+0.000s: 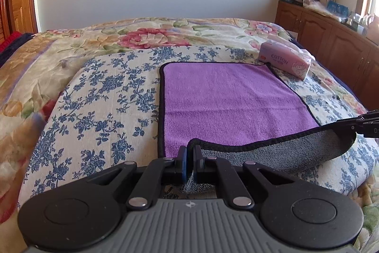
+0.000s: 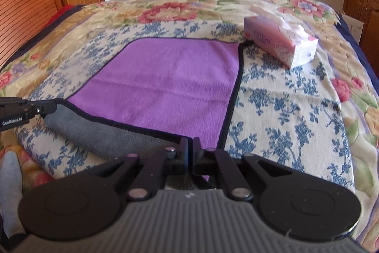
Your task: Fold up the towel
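Two handheld grippers, low and level at the near edge, both pointing toward the far side. Left gripper (image 1: 190, 159) with jaws drawn together, blue pads pinching grey cloth at the near left corner. Right gripper (image 2: 190, 151) likewise closed, fabric caught between its fingers at the near right corner. Each seen side-on at the frame edge of the other's wrist view, well apart, roughly level.

tissue pack (image 2: 279, 44): "COTTON" | left tongs (image 2: 51, 108) body: "GenRobot.AI"
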`<state>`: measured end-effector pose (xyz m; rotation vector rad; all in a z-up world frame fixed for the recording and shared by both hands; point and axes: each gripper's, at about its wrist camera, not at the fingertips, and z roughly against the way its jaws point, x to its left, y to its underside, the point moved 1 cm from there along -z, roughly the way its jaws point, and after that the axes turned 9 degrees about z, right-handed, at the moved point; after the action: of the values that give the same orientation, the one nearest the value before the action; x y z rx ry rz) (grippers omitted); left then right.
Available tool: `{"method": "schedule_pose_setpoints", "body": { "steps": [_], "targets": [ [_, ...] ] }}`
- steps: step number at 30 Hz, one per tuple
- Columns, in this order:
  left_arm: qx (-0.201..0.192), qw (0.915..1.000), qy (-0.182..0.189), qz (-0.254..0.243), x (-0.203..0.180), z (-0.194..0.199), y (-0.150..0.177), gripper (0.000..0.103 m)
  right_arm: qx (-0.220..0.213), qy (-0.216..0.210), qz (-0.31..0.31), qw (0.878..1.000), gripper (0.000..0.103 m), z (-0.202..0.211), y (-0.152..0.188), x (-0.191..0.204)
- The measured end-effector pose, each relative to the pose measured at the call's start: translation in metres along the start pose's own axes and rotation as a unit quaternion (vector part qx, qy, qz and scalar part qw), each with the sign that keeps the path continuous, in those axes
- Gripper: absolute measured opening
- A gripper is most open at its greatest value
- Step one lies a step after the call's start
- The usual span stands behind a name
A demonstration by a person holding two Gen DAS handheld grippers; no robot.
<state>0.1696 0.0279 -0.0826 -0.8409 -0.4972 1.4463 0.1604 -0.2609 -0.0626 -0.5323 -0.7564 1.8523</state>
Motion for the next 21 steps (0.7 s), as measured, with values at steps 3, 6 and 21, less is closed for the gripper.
{"method": "schedule_pose_setpoints", "body": {
  "steps": [3,6,21],
  "targets": [
    [-0.010,0.9999,0.004,0.002,-0.001,0.003,-0.004,0.006,-0.011,0.003,0.001,1.000,0.004,0.001,-0.004,-0.002],
    [-0.017,0.9998,0.007,0.003,-0.001,0.003,-0.007,0.006,-0.020,0.003,0.005,1.000,0.004,0.002,-0.008,-0.003],
    [-0.030,0.9994,0.015,0.005,-0.001,-0.004,-0.023,0.006,-0.041,0.005,0.030,0.999,0.004,-0.005,-0.023,-0.005]
  ]
}}
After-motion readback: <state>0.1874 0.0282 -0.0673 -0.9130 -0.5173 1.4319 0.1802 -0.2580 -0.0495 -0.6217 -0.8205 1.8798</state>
